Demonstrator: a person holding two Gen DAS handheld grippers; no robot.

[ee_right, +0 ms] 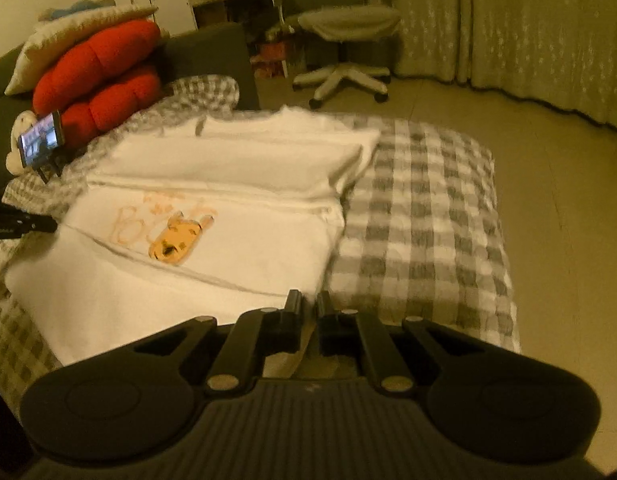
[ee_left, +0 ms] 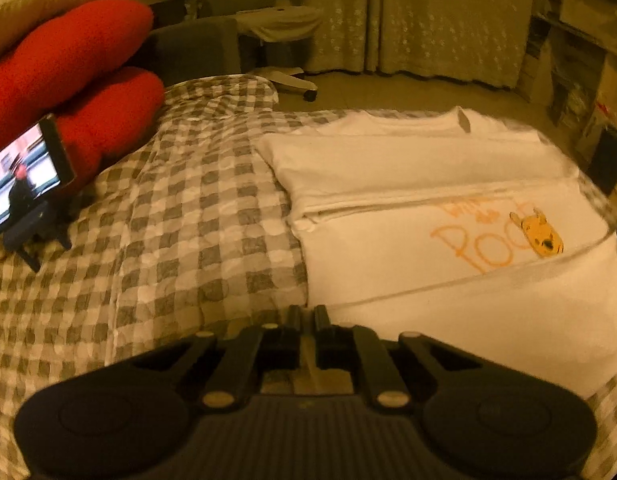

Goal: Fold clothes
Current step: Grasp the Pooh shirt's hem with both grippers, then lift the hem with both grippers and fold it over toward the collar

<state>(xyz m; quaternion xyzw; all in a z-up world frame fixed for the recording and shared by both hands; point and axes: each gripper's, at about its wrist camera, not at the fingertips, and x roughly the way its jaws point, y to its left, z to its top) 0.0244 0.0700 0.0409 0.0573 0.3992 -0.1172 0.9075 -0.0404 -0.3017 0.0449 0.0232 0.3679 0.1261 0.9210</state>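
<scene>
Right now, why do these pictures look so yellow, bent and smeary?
Left wrist view: warm dim room light tints everything, and the fisheye lens bends the checked bedcover. Right wrist view: the same tint, with blur softening the white shirt and its print.

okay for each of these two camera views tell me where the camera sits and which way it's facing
Left wrist: on the left hand-held gripper, at the white shirt's near left corner, facing across the checked bedspread toward the curtains.
Right wrist: on the right hand-held gripper, at the shirt's near right corner, facing the office chair.
Shared: shirt, bedspread, red cushions, propped phone.
</scene>
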